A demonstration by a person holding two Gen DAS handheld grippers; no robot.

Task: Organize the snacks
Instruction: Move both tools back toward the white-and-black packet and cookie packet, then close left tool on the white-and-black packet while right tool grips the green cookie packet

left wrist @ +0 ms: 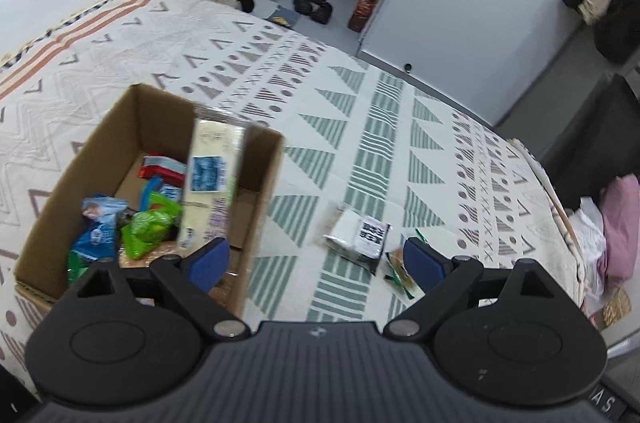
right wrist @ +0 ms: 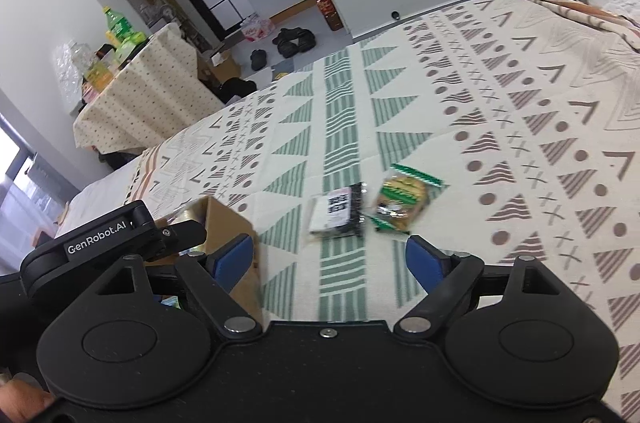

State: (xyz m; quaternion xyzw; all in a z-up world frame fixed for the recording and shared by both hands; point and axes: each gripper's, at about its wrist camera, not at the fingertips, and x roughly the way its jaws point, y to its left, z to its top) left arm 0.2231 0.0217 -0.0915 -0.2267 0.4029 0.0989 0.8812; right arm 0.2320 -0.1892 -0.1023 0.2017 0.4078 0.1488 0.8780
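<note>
We have two loose snacks left on the bed [right wrist: 500, 95]: a black-and-white packet [right wrist: 338, 213] and, just beside it on its right, a clear-wrapped cake with green edging [right wrist: 402, 201]. The cardboard box [left wrist: 256, 163] stands to their left, open at the top and already holding a pale upright carton [left wrist: 210, 179], green bags [left wrist: 150, 223] and blue packets [left wrist: 96, 223]. Both tools are empty: the left hand-held gripper [left wrist: 316, 261] has its blue pads spread wide with nothing between them, hanging over the box's near corner, and the right hand-held gripper [right wrist: 330, 259] is likewise spread apart, pointing at the two packets without touching them. We judge both packets to be light, thin and crinkly, with slick film that could slide between the pads; the cake is probably soft and would crush, so we would pinch it at the sealed green end rather than across the middle. The black packet looks flatter and firmer, and we would take it by an edge or across its narrow width. It lies flat on yielding bedding, so the pads may have to press in a little to get under it. The bedspread around them is open on every side, with the bed's edge well apart. The box wall is the one thing to clear on the way in, and the carton narrows the free space inside.
</note>
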